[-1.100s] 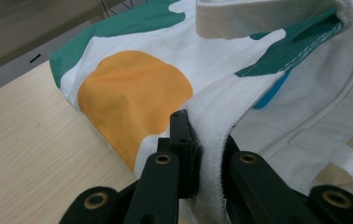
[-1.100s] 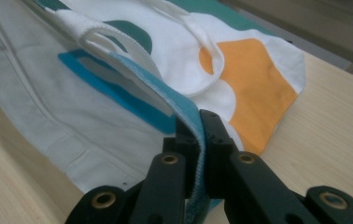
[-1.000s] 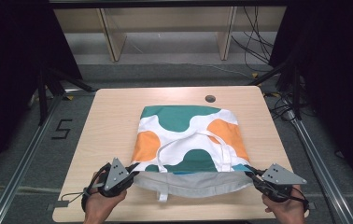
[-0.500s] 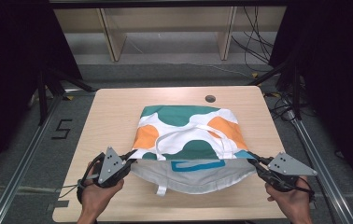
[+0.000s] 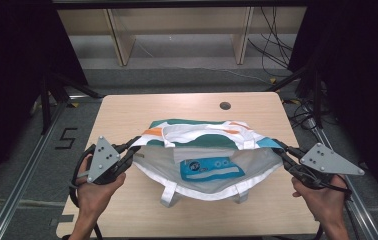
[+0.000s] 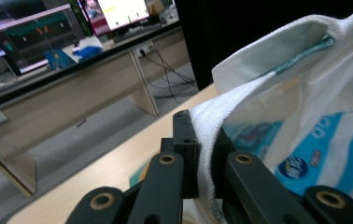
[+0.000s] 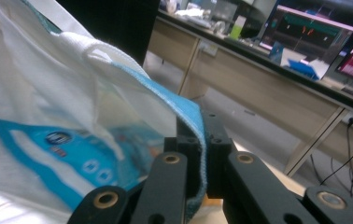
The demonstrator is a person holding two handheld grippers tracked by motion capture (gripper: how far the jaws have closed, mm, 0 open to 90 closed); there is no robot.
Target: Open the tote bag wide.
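From the high view we had the bag (image 5: pixel 202 165) stretched over the tabletop (image 5: pixel 127 107) between left tongs (image 5: pixel 133 148) and right tongs (image 5: pixel 281 148); the left gripper view showed its tongs (image 6: pixel 201 154) closed on a thin hem; the right gripper view showed its tongs (image 7: pixel 201 154) likewise pinching an edge, so we judged uneven pulling might slip either corner free.

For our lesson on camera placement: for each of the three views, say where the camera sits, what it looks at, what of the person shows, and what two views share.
High view: above the person's side, looking forward and down on the table; both forearms, left gripper and right gripper holding the bag.
Left gripper view: on the left gripper, looking along its jaws, shut on the bag's white edge.
Right gripper view: on the right gripper, jaws shut on the bag's blue edge.
Shared: both gripper views show the blue packet through the fabric.
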